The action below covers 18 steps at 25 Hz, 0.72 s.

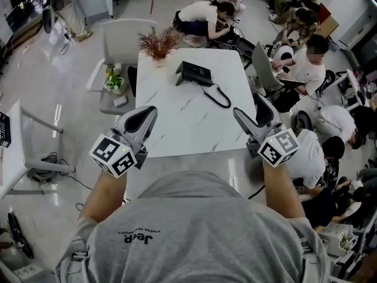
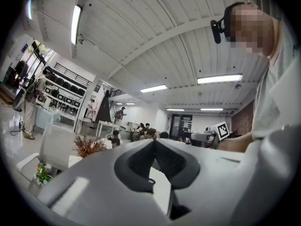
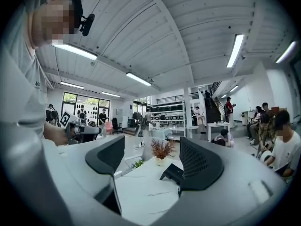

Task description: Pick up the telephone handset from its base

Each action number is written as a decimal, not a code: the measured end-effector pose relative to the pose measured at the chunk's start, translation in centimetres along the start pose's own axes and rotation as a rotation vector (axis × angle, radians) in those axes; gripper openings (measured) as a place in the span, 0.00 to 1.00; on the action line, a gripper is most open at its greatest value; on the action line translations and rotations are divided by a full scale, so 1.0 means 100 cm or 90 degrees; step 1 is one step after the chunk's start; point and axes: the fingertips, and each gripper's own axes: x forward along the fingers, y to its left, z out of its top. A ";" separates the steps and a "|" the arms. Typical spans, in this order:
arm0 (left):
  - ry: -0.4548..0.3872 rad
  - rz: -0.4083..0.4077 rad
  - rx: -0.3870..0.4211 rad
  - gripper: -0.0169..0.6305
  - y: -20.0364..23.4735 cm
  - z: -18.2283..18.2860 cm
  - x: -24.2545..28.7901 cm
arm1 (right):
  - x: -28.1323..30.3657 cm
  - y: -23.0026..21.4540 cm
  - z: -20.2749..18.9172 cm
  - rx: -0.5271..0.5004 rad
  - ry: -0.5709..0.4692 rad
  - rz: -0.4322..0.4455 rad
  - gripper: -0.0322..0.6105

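Observation:
A black telephone (image 1: pixel 194 73) sits at the far middle of the white marble table (image 1: pixel 177 128), its handset lying on the base and its curly cord (image 1: pixel 217 96) trailing to the right. The right gripper view shows the telephone (image 3: pixel 171 173) ahead, between the jaws. My left gripper (image 1: pixel 151 112) hovers over the table's near left edge, shut on nothing; its tips meet in the left gripper view (image 2: pixel 153 141). My right gripper (image 1: pixel 250 114) hovers at the near right edge, open and empty, with a wide gap in its own view (image 3: pixel 152 145). Both are well short of the phone.
A vase of dried reddish plants (image 1: pixel 159 46) stands at the table's far left corner, next to the phone. A white chair (image 1: pixel 121 40) stands beyond the table, a small side table with a green plant (image 1: pixel 113 81) to its left. People sit on the floor behind and to the right (image 1: pixel 306 69).

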 end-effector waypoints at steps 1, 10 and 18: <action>0.002 0.000 -0.003 0.12 0.010 -0.001 0.005 | 0.008 -0.005 -0.002 0.001 0.004 -0.002 0.58; 0.038 0.035 -0.006 0.12 0.055 -0.021 0.085 | 0.067 -0.091 -0.032 0.024 0.021 0.022 0.58; 0.044 0.148 0.002 0.12 0.051 -0.048 0.178 | 0.114 -0.189 -0.070 0.023 0.042 0.152 0.58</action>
